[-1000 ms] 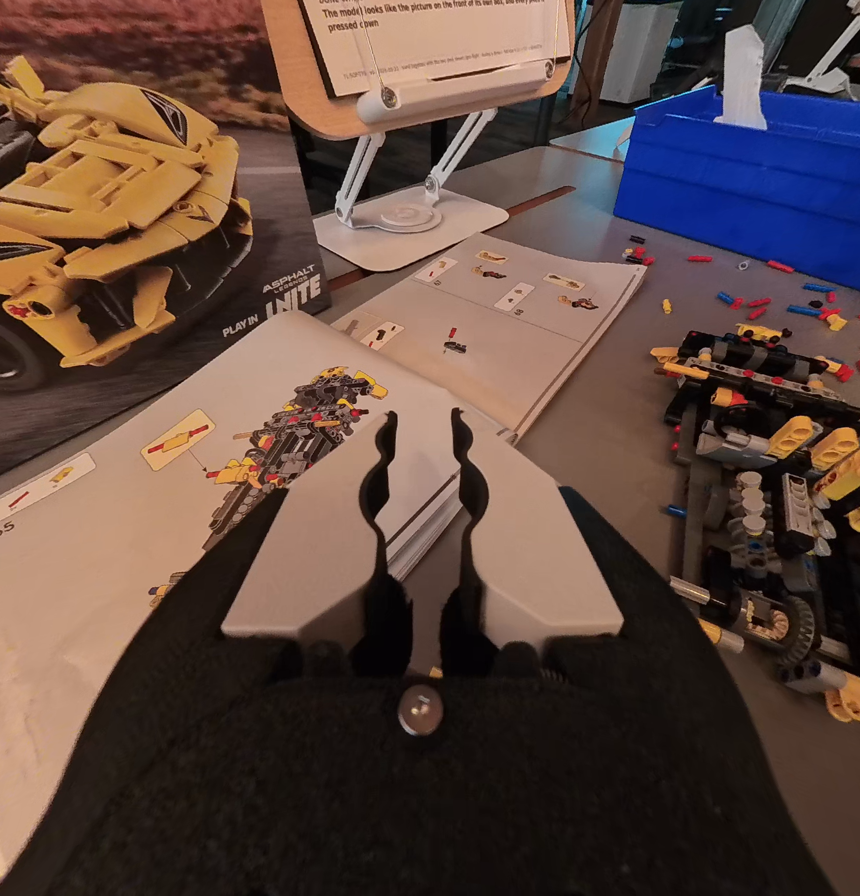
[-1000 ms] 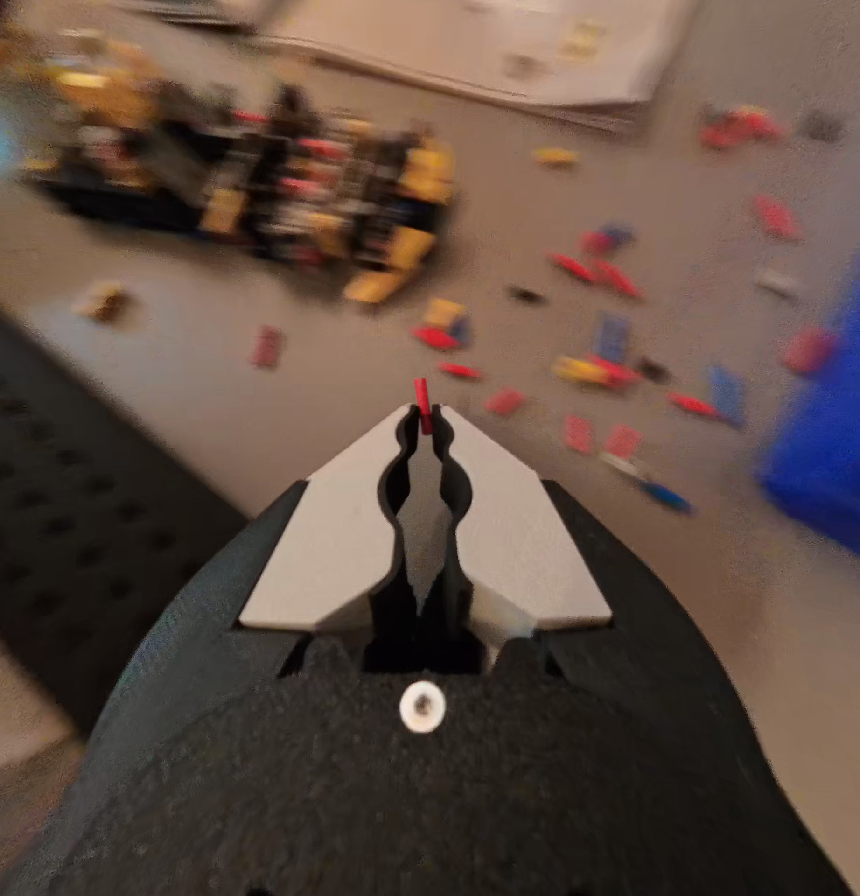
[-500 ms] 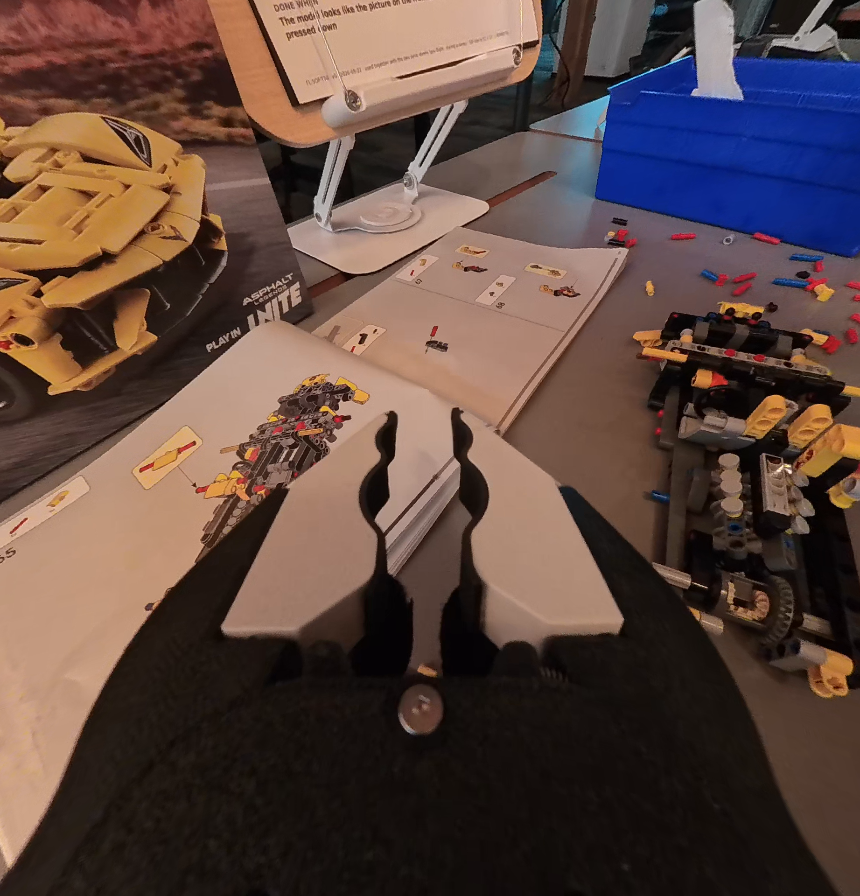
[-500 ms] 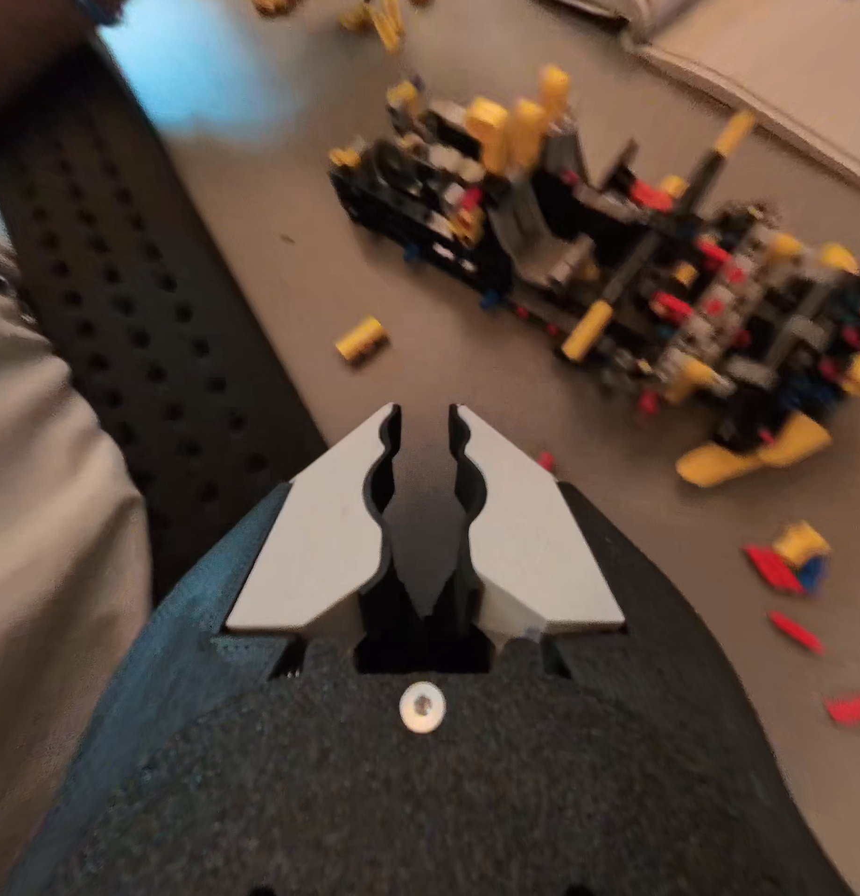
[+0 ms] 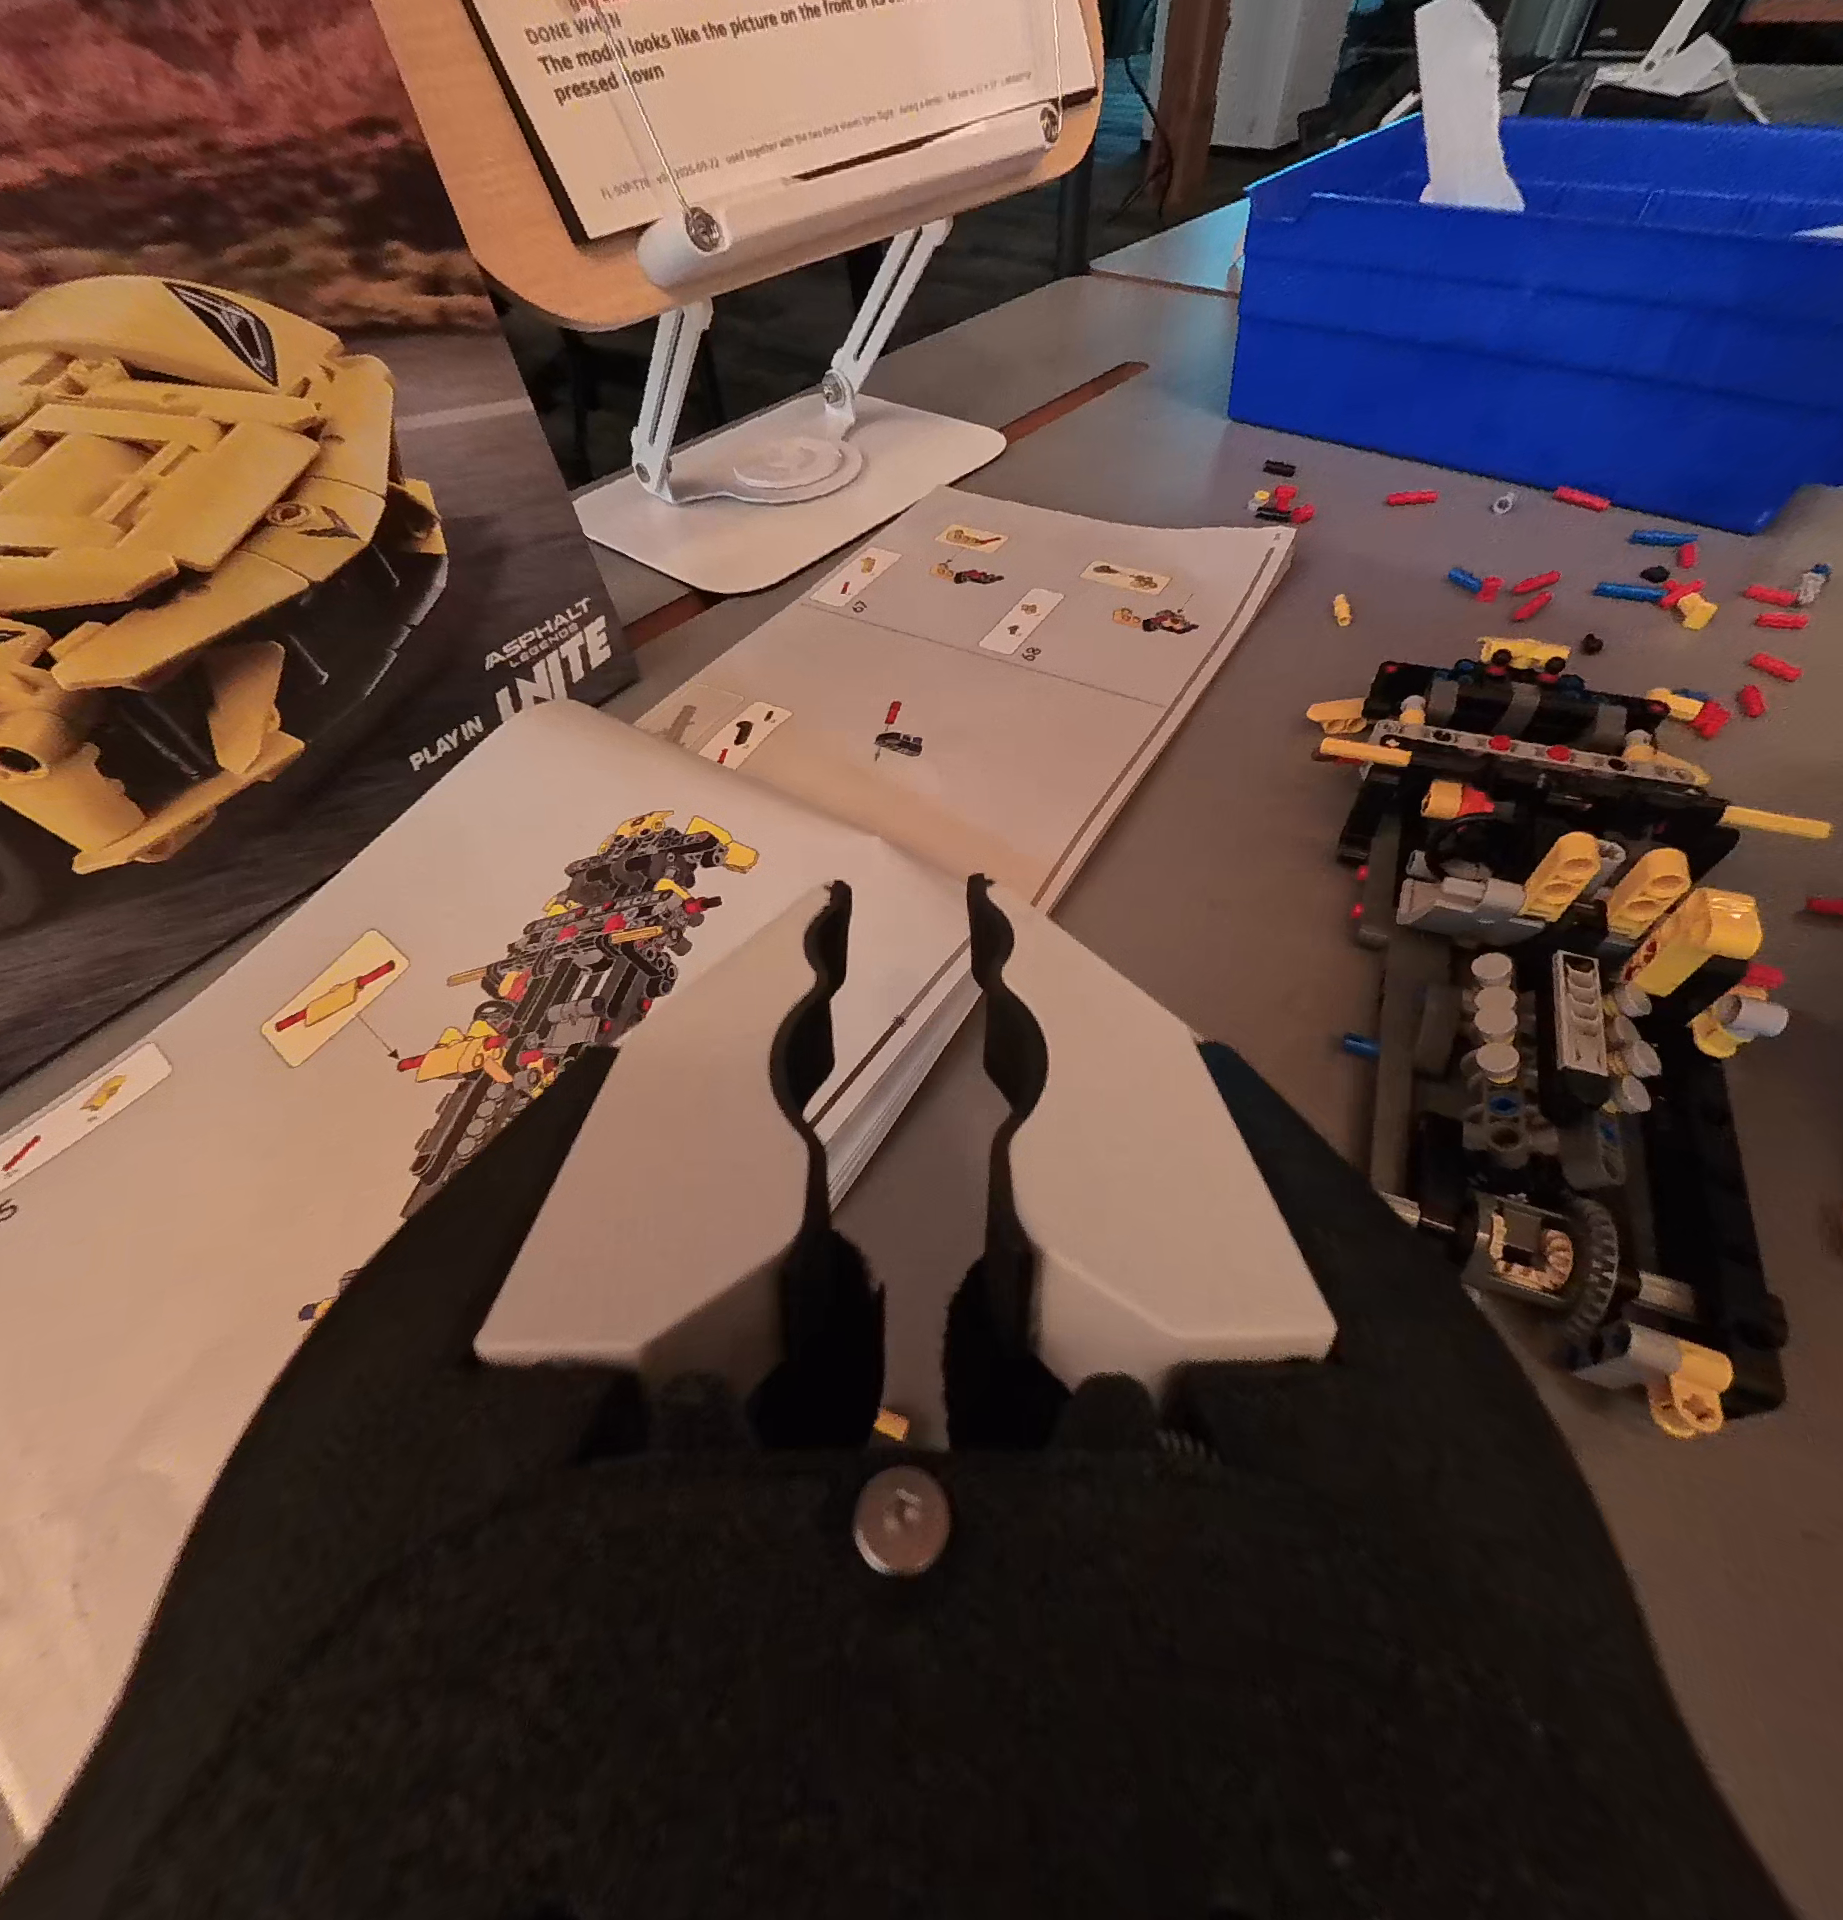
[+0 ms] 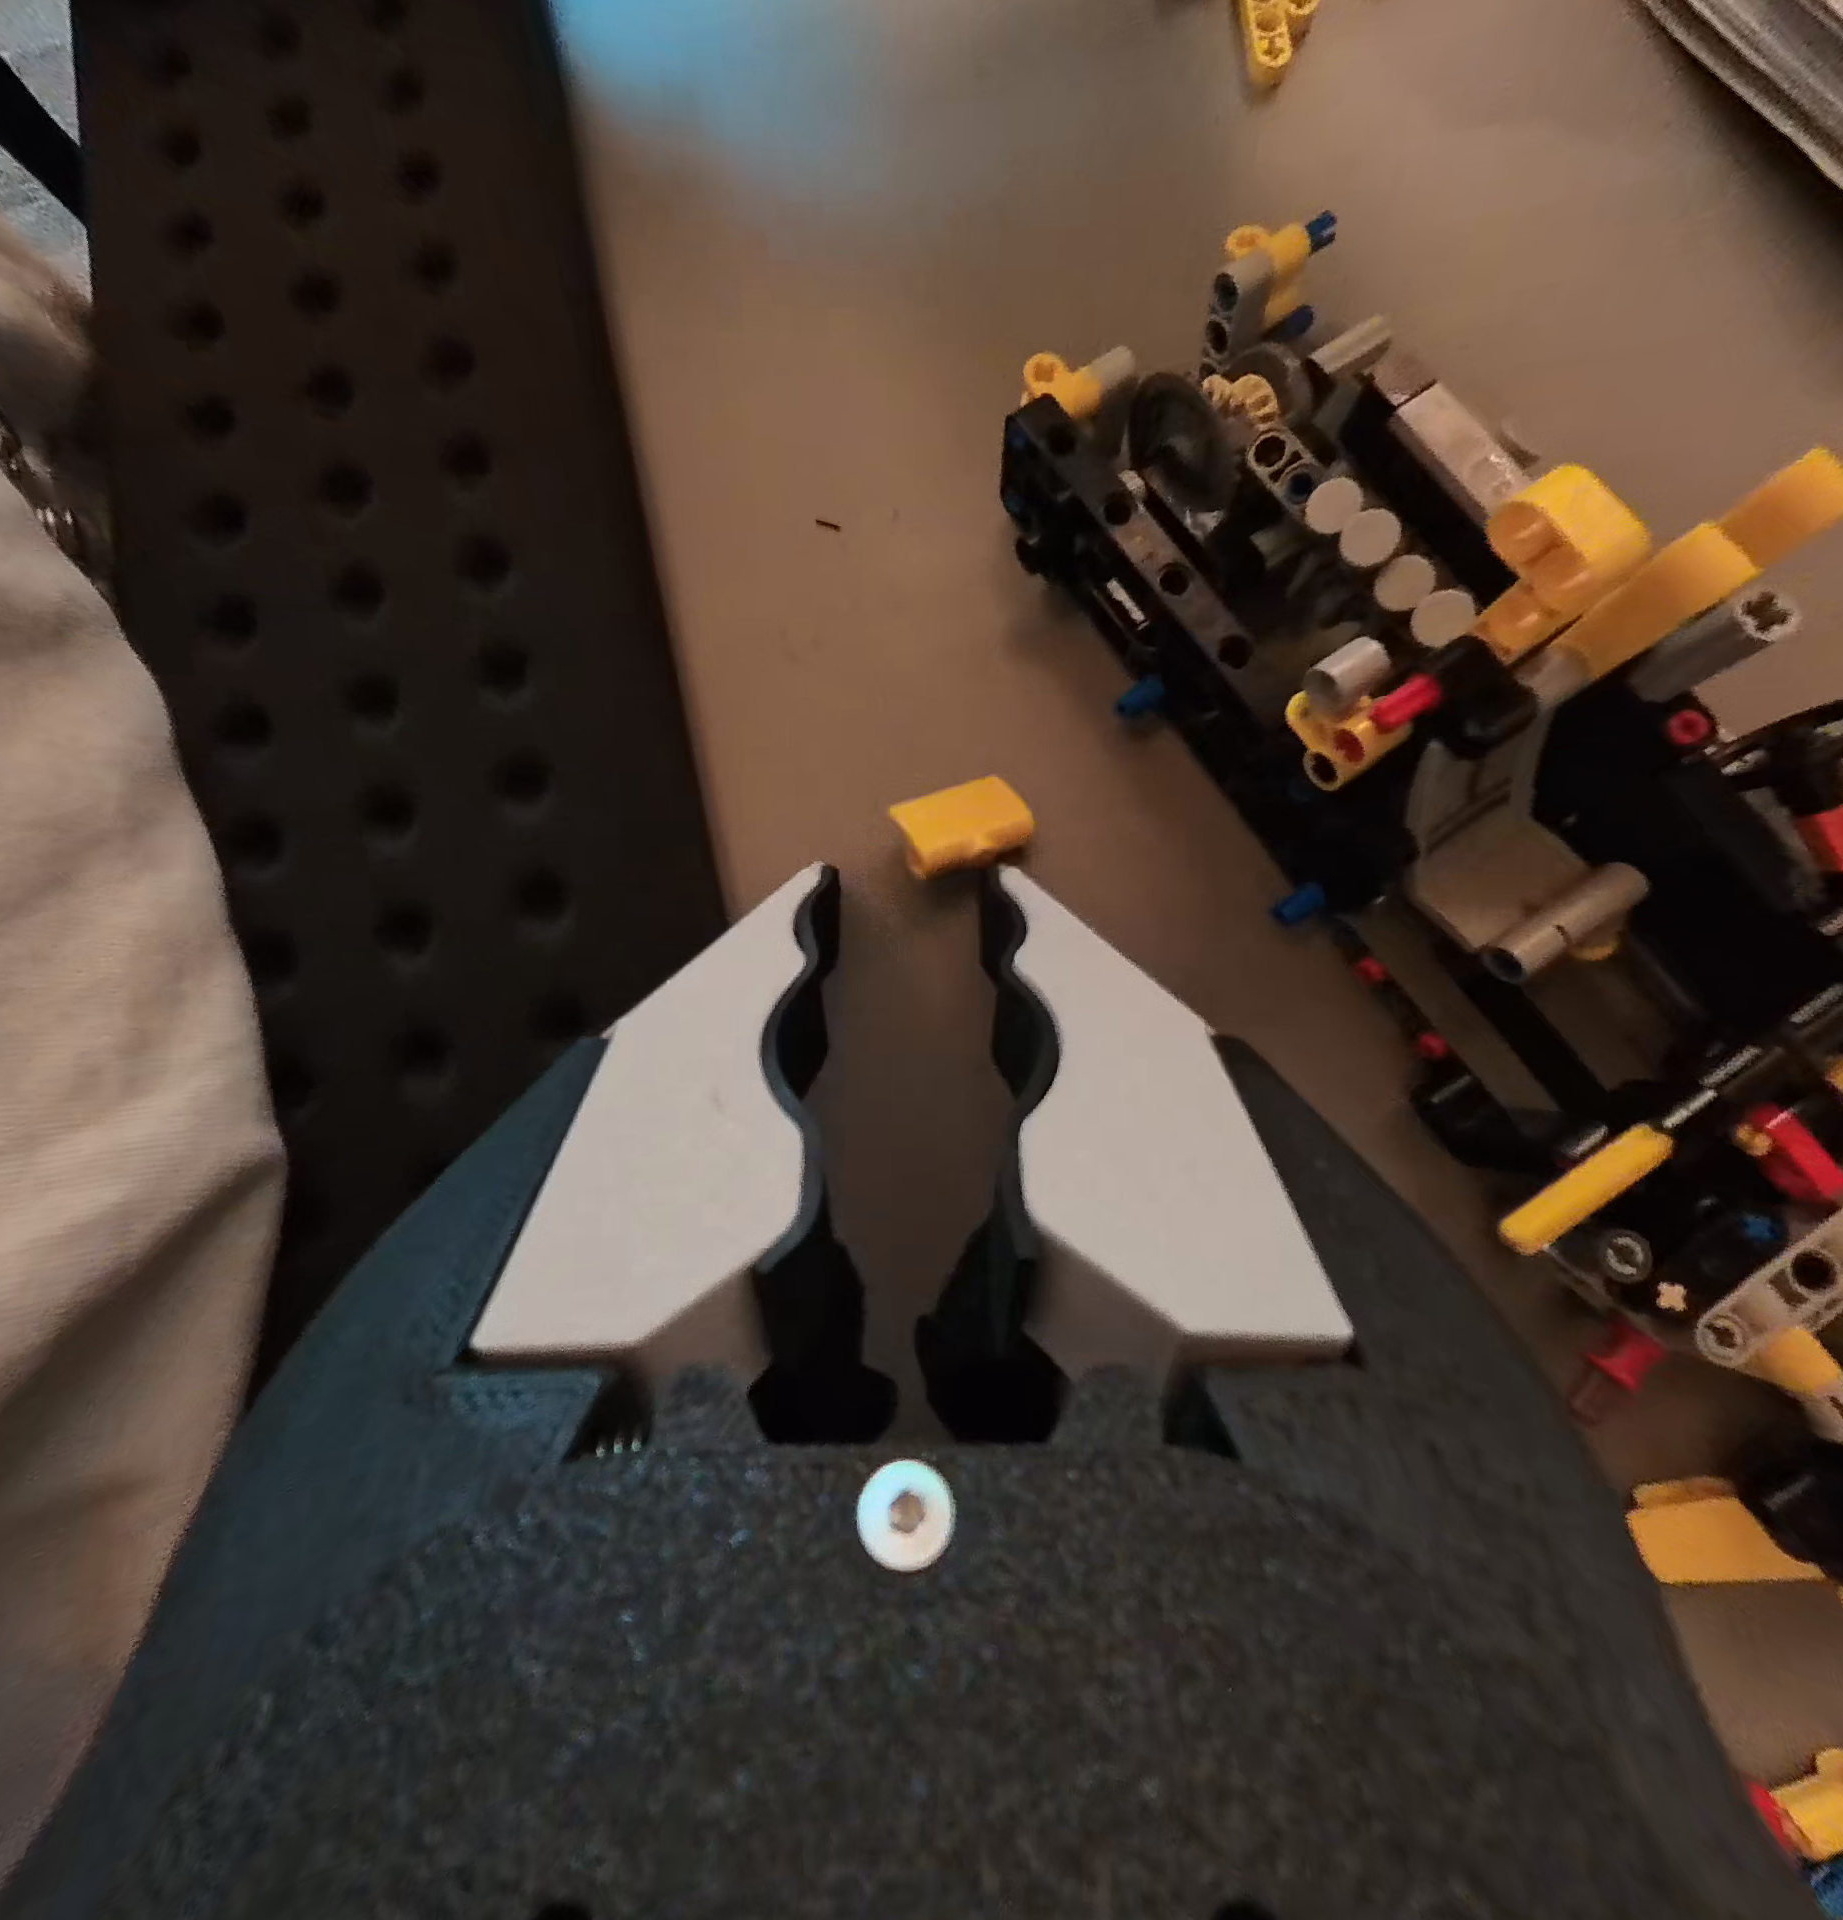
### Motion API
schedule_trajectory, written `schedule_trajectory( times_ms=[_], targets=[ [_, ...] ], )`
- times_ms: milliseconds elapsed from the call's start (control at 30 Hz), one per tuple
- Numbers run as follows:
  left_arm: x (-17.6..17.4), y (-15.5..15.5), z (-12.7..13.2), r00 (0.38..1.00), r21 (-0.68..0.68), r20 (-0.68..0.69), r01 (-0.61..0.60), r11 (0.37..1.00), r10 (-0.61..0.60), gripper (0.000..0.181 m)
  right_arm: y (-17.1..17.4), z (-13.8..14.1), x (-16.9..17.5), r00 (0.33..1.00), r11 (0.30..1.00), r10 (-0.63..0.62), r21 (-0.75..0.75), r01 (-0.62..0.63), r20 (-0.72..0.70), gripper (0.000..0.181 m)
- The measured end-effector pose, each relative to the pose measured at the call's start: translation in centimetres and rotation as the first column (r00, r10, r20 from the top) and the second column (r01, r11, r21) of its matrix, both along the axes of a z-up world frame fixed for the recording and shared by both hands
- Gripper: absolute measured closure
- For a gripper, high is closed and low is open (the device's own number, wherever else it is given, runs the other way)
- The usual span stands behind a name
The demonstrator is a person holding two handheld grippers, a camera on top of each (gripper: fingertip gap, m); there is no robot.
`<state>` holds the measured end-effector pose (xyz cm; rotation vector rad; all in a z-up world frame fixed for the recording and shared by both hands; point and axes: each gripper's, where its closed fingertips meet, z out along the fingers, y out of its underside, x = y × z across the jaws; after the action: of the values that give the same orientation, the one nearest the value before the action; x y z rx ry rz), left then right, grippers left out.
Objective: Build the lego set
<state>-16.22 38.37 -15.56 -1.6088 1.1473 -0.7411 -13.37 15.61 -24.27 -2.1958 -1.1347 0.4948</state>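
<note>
The partly built black, grey and yellow lego model (image 5: 1551, 977) lies on the grey table to the right of the open instruction booklet (image 5: 273, 1195). My left gripper (image 5: 909, 888) hovers over the booklet's right edge, open, with nothing between its pads. In the right wrist view the model (image 6: 1416, 727) lies to the right. A small loose yellow piece (image 6: 961, 824) rests on the table just ahead of my right gripper (image 6: 906, 875), which is open and empty. Its right fingertip (image 6: 1000, 894) is close to the piece; the pads do not press on it.
The set's box with the yellow car picture (image 5: 169, 520) stands at the left, a white document stand (image 5: 792, 468) behind the booklet, a blue bin (image 5: 1561, 343) at the back right. Loose red and blue pins (image 5: 1665, 592) lie before the bin. A black perforated mat (image 6: 377, 623) and a person's clothing (image 6: 65, 935) are left. There is about 25 centimeters between the tips of the two grippers.
A second ago my right gripper was shut on a small red pin; it has since opened, the pin is out of the grasp, and it swung over to the yellow piece. The left gripper barely moved.
</note>
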Motion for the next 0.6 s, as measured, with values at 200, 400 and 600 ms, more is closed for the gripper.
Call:
schedule_trajectory(
  times_ms=[200, 400, 600],
  targets=[
    [0.1, -0.3, 0.0, 1.000, 0.008, -0.008, 0.009, 1.000, -0.009, 0.158, 0.5, 0.3, -0.6, 1.000, 0.999, -0.007, 0.034, 0.008, -0.009, 0.159],
    [0.1, -0.4, 0.2, 1.000, 0.011, -0.005, 0.011, 1.000, -0.011, 0.158, 1.7, 0.6, -0.9, 0.996, 0.996, -0.082, 0.044, 0.083, -0.034, 0.153],
    [0.2, -0.5, 0.2, 1.000, 0.014, -0.012, 0.015, 1.000, -0.015, 0.158, 2.1, 0.5, -1.4, 0.996, 0.995, -0.084, 0.042, 0.086, -0.042, 0.152]
  ],
)
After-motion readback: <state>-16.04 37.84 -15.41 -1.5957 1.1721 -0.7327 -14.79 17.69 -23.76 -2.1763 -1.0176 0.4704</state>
